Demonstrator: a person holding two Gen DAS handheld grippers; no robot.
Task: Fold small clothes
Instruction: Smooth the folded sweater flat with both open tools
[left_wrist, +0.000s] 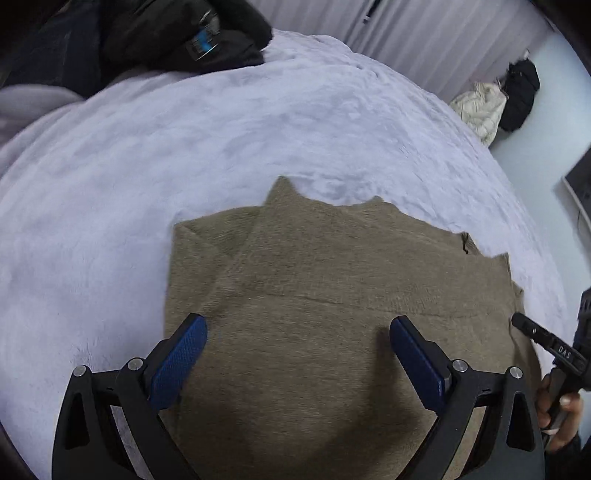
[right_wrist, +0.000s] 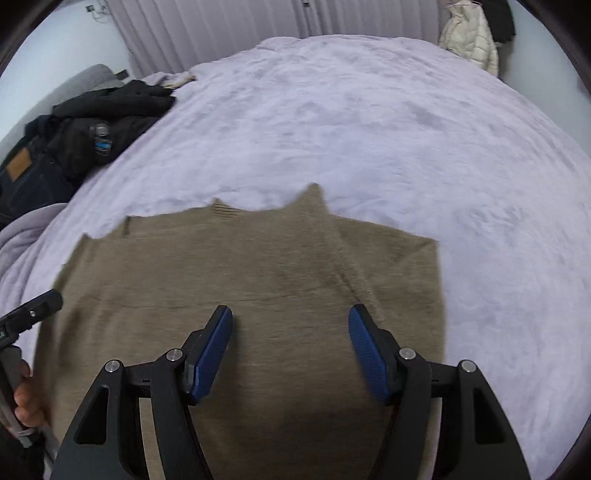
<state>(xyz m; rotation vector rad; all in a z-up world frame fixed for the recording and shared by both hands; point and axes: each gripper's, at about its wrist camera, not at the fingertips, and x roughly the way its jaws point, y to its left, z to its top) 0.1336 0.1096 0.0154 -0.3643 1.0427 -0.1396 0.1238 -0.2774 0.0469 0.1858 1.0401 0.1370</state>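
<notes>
Sweater (left_wrist: 314, 295), tan knit, lies partly folded on the pale blanket (left_wrist: 184, 140). Judged soft, light, limp; pinch at a hem corner. Left gripper (left_wrist: 298, 365) stands wide, right gripper (right_wrist: 290, 350) narrower, both empty above it.

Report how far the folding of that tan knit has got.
Done: the tan knit lies flat on the lilac blanket, sides apparently folded in, an overlap seam running across it. In hand: nothing; the left gripper and right gripper are open above it. Left: probably a final fold in half.
</notes>
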